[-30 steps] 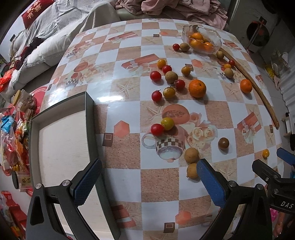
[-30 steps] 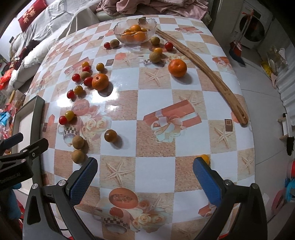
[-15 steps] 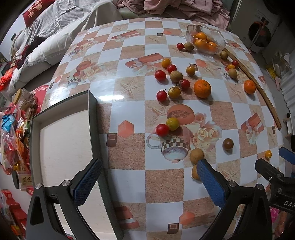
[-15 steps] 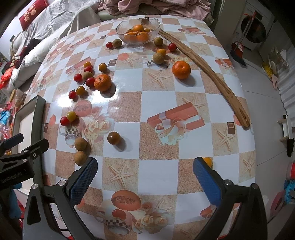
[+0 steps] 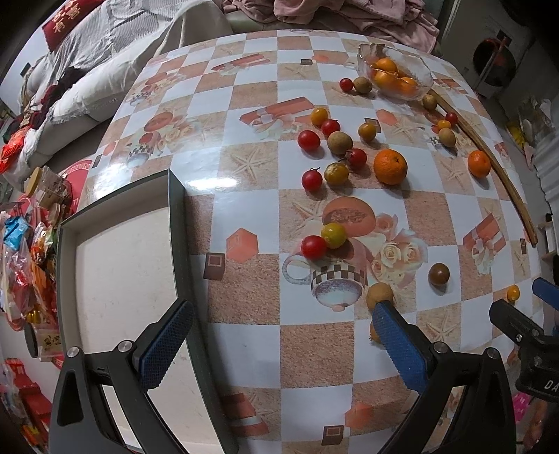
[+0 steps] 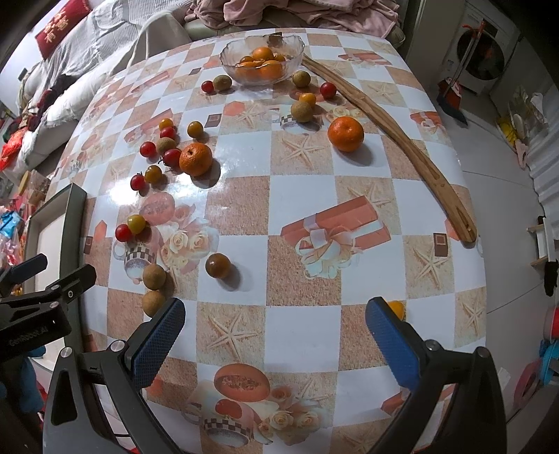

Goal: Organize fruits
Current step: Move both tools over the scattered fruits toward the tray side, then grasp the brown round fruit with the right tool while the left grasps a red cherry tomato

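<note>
The left gripper's body (image 6: pixel 26 340), at nine o'clock in the right wrist view, reads "GenRobot.AI". The right gripper's body (image 5: pixel 539 379), at four o'clock in the left wrist view, shows "DA", cut off. The red cushion's (image 6: pixel 57 26) characters are unreadable.

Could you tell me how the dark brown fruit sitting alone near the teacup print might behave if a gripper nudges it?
The dark brown fruit looks round and glossy, so it would probably roll freely on the smooth tablecloth. Nothing touches it, so little would stop it. Its shiny skin may slip between the pads.

The table (image 6: pixel 307 206) wears a tan-and-white checked cloth printed with starfish and orange gift boxes, strewn with red and yellow tomatoes (image 5: pixel 313 246), orange tangerines (image 6: pixel 345 134), brown longans (image 6: pixel 154 276).
</note>
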`<state>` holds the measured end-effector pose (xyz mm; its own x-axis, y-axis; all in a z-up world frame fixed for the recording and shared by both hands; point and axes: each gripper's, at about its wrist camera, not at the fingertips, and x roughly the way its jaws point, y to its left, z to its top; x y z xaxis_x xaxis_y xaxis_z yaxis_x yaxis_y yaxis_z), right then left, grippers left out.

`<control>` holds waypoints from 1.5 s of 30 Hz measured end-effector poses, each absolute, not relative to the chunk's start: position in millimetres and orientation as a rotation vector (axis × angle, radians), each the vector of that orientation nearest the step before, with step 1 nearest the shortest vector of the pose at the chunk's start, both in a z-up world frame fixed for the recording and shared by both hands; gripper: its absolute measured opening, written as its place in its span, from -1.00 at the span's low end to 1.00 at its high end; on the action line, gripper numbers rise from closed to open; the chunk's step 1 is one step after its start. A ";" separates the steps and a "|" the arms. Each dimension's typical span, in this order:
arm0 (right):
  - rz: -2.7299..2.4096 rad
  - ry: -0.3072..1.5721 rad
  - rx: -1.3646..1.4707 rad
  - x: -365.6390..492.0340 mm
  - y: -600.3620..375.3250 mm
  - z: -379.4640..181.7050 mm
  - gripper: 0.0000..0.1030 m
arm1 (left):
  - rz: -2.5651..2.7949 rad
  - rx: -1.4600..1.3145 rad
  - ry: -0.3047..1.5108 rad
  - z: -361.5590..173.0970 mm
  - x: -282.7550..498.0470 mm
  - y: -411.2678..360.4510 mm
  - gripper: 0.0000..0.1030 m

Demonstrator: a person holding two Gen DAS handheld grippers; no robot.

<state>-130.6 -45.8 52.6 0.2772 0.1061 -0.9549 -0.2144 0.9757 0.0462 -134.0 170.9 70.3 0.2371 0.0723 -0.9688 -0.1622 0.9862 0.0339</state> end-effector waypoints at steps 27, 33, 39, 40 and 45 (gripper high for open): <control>0.228 1.292 -0.106 -132.0 -35.8 45.4 1.00 | 0.190 -0.023 1.308 57.2 -129.0 178.8 1.00; 0.237 1.302 -0.114 -130.1 -30.7 40.5 1.00 | 0.178 0.029 1.299 44.2 -119.7 180.4 1.00; 0.243 1.319 -0.111 -125.3 -26.1 29.3 1.00 | 0.125 0.054 1.291 33.7 -106.4 176.6 1.00; 0.243 1.320 -0.110 -124.3 -25.6 27.6 1.00 | 0.114 0.060 1.290 31.8 -103.6 175.7 1.00; 0.247 1.323 -0.110 -114.9 -21.9 19.8 0.98 | 0.072 0.084 1.305 20.7 -95.8 172.1 0.72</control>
